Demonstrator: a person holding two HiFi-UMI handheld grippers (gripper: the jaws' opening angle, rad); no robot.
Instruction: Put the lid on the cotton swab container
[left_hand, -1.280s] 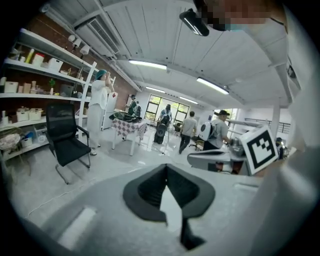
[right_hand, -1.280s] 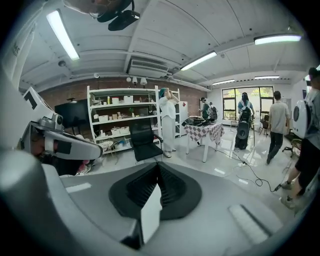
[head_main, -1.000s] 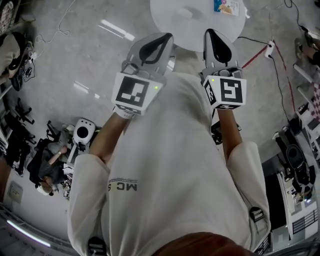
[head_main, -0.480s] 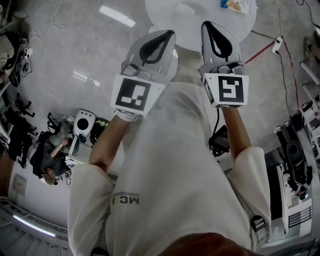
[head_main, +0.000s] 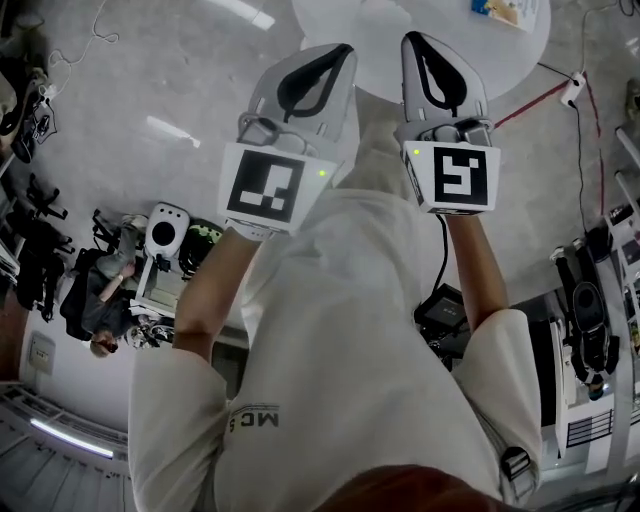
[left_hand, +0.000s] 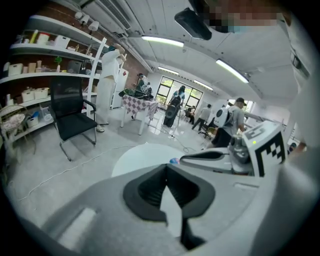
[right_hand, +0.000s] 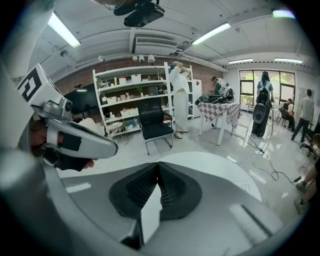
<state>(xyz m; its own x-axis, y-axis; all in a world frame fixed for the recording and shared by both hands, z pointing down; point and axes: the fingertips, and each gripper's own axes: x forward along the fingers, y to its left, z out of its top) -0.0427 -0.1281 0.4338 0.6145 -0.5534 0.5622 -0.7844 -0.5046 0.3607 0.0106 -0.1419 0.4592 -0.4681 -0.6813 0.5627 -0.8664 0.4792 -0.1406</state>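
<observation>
Head view: the left hand-held gripper (head_main: 335, 55) and the right hand-held gripper (head_main: 415, 45) are held side by side in front of the person's chest. Compared with a second ago, both now reach further up the picture, so their tips overlap the near edge of the round white worktop (head_main: 375, 40). The colourful packet (head_main: 508, 10) on the worktop has drifted toward the top right corner. The gear on the floor at the left has shifted too, so the person seems to be walking up to the worktop. Neither the cotton swab container nor its lid can be picked out here.

Left gripper view: the jaws are closed tip to tip with nothing between them. Beyond them lies the pale worktop, with a small blue thing (left_hand: 173, 161) at its far side, too small to name.

Right gripper view: these jaws also meet at the tips and hold nothing. The part of the worktop ahead of them looks bare apart from faint marks.

In my judgement the task has not started. This is the approach, and the container and lid still have to be found before either gripper opens.
</observation>
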